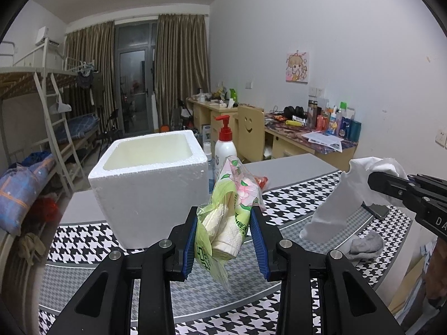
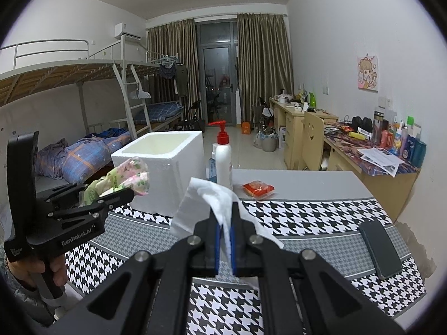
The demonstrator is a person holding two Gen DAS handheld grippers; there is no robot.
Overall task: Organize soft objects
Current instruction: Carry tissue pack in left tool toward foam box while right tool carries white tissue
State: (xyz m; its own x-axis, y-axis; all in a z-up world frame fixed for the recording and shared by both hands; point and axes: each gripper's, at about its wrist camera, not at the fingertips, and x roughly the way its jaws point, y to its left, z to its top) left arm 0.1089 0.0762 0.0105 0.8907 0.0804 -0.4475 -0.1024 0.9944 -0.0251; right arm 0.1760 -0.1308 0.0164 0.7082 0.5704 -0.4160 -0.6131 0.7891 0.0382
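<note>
Left gripper (image 1: 223, 234) clamps tissue pack (image 1: 232, 212), right gripper (image 2: 225, 237) pinches white tissue (image 2: 206, 201); thin tissue could tear or slip before reaching foam box (image 1: 148, 178) at 11 o'clock.

At your twelve o'clock stood a foam box (image 1: 148, 178), its white surface matt and grainy. Your left gripper (image 1: 223, 240), matt black plastic with ribbed blue pads, pinched a glossy crinkled plastic tissue pack (image 1: 232, 209). Your right gripper (image 2: 225, 240) clamped thin, soft white tissue paper (image 2: 204, 198) over the woven houndstooth tablecloth (image 2: 307, 215).
</note>
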